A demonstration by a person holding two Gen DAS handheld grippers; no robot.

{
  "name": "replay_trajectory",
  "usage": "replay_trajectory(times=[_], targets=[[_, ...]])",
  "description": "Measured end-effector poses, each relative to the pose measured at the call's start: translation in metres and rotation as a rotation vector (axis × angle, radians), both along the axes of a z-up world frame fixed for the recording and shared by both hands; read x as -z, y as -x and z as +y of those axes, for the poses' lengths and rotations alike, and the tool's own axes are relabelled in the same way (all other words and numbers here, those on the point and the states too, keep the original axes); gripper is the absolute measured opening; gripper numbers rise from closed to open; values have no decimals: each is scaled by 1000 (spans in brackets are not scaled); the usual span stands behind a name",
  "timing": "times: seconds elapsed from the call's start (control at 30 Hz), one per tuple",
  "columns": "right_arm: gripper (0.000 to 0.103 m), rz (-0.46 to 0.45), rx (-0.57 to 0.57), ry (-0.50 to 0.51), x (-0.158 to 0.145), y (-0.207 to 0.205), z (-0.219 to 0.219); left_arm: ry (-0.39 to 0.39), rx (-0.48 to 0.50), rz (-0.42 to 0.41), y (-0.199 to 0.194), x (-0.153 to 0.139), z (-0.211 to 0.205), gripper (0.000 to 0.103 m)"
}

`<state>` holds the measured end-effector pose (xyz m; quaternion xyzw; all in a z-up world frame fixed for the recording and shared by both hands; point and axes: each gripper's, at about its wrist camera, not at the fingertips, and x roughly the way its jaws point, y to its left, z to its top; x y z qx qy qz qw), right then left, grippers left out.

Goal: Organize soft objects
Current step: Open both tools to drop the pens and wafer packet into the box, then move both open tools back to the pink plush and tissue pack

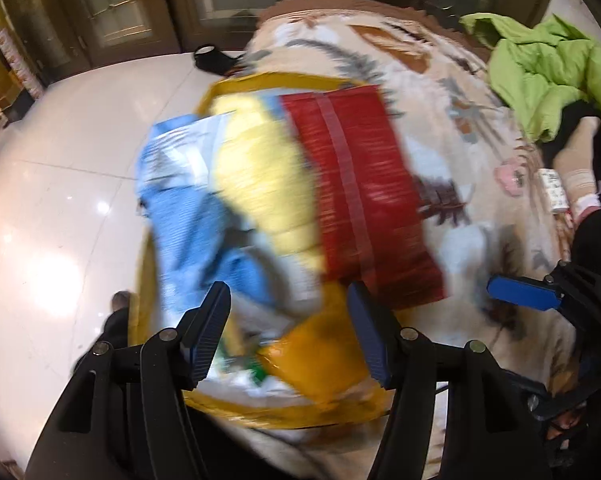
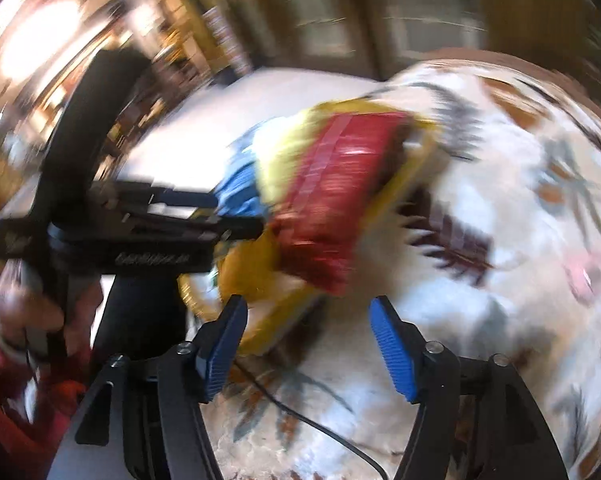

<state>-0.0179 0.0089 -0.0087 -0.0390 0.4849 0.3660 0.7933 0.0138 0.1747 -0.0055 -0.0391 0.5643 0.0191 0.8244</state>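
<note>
1. our left tool [image 1: 288, 328] hangs released, jaws spread wide, gripping nothing.
2. just ahead of it sits a yellow-rimmed basket [image 1: 272, 79] on the patterned blanket [image 1: 452, 184].
3. inside lie a red cloth [image 1: 360, 200], a yellow cloth [image 1: 260, 184] and a blue cloth [image 1: 188, 216].
4. our right tool [image 2: 306, 344] is also released and empty; the basket [image 2: 268, 332] lies ahead, slightly left.
5. a green jacket [image 1: 548, 68] lies far right of the left tool.

A home: patterned blanket [image 1: 440, 92] on a bed, glossy tiled floor [image 1: 60, 200], glazed wooden doors [image 1: 112, 4].
</note>
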Motion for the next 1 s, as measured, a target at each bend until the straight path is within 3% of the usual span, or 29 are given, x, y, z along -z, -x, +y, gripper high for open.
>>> replay_trajectory(times=[0.1, 0.27, 0.37, 0.5, 0.7, 1.0], targets=[[74, 1, 144, -11, 0, -13, -33, 12, 46, -9, -11, 0, -28, 65], [74, 23, 369, 15, 3, -36, -95, 19, 137, -8, -32, 2, -82, 65], [74, 12, 505, 56, 1, -48, -143, 17, 172, -32, -50, -1, -111, 74], [74, 14, 617, 59, 1, -61, -189, 45, 204, -24, -73, 2, -141, 74], [74, 38, 697, 29, 6, -65, -227, 17, 238, -29, -101, 9, -179, 74], [74, 53, 696, 26, 14, -64, -231, 2, 256, -69, -110, 23, -203, 74]])
